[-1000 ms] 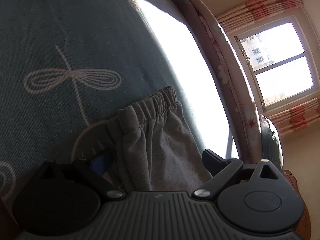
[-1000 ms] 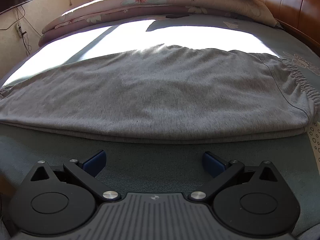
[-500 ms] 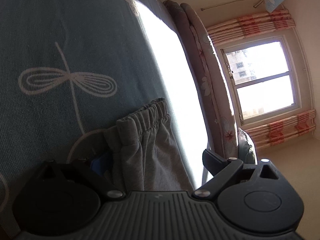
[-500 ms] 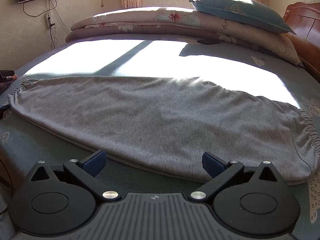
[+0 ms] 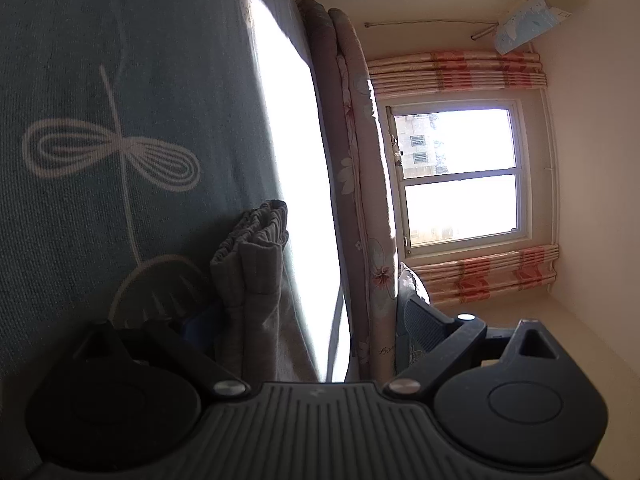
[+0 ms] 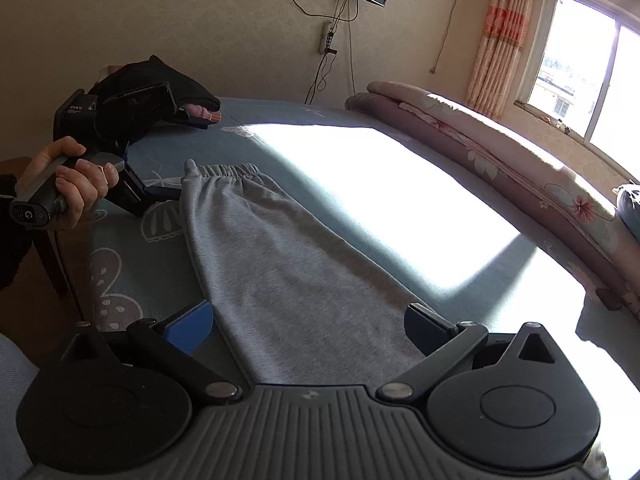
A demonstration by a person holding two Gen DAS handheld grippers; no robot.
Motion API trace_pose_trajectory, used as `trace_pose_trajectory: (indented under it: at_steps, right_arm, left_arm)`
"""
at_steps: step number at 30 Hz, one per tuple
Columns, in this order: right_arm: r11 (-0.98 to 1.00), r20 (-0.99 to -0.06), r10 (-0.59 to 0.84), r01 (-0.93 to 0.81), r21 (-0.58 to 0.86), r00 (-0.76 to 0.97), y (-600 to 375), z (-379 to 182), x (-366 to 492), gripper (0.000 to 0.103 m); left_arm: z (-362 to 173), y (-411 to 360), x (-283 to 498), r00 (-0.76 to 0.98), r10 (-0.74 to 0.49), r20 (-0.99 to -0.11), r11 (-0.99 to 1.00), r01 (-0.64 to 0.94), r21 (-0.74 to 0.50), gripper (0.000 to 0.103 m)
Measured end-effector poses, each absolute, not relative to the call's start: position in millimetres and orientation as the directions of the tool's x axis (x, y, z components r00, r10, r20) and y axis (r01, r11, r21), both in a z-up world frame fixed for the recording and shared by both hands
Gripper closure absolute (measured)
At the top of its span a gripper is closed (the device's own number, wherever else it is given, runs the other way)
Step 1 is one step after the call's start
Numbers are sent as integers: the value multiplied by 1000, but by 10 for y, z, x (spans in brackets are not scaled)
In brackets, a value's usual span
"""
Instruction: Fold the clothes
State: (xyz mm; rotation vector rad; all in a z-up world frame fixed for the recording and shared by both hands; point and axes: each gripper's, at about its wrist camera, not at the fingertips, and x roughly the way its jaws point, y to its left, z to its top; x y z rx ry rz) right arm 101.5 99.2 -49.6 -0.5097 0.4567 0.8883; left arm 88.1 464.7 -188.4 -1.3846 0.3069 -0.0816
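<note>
Both tongs stand spread: left gripper [image 6: 176, 194] straddles the cuffed end [image 5: 256, 240] of the grey trousers [image 6: 296, 272], right gripper [image 6: 308, 328] straddles the near end. Trousers lie flat on the bed [image 6: 132, 248]. Pinch both layers squarely before lifting.

"DAS" on the left tool's [image 6: 162, 194] black camera block [image 6: 76, 114].

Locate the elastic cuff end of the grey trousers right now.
In the right wrist view the elastic cuff lies on the teal bedsheet at upper left, right beside the left gripper; the left wrist view shows it bunched between that gripper's fingers.
</note>
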Motion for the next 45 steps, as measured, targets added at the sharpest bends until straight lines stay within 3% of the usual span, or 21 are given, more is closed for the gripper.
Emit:
trace_pose_trajectory:
  at_steps: [8,16,18,21,27,30,31,39,45]
  right_arm:
    - [344,-579,631,-855,-388,517,2399,-912,994,4]
    - [250,-545,556,-752,-610,627,3043,-1316,874,35]
    - [254,-521,546,-722,-644,657,3090,-1347,836,36]
    - [233,-506,521,-684,-691,688,3133,-1380,779,49]
    - [176,-458,515,-612,-771,724,3132,-1491,648,62]
    - [158,-455,522,-606,-780,722,3133,-1528,596,86]
    - [162,-457,524,-611,-775,719,3133,-1523,595,88]
    - [236,-453,539,-644,-728,710,3085,-1309,652,89]
    - [263,-464,555,-675,-690,690,2932,-1227,531,88]
  left_arm:
    - [-1921,4762,850,950,-293,-109,179,-58,-982,7]
    - [-1933,4804,875,945,-320,-66,174,-10,-985,7]
    - [-1945,4804,883,944,-324,-62,175,-5,-985,7]
    - [-1952,4799,850,945,-322,-52,164,1,-986,7]
    - [-1984,4757,747,944,-323,-62,146,-15,-989,6]
    - [-2027,4754,702,947,-315,-66,128,-26,-991,6]
    - [-2040,4754,700,947,-312,-73,122,-36,-992,6]
    - [-1976,4656,895,927,-328,-183,148,-140,-979,5]
    - [-1889,4581,1155,906,-377,-194,181,-134,-974,5]
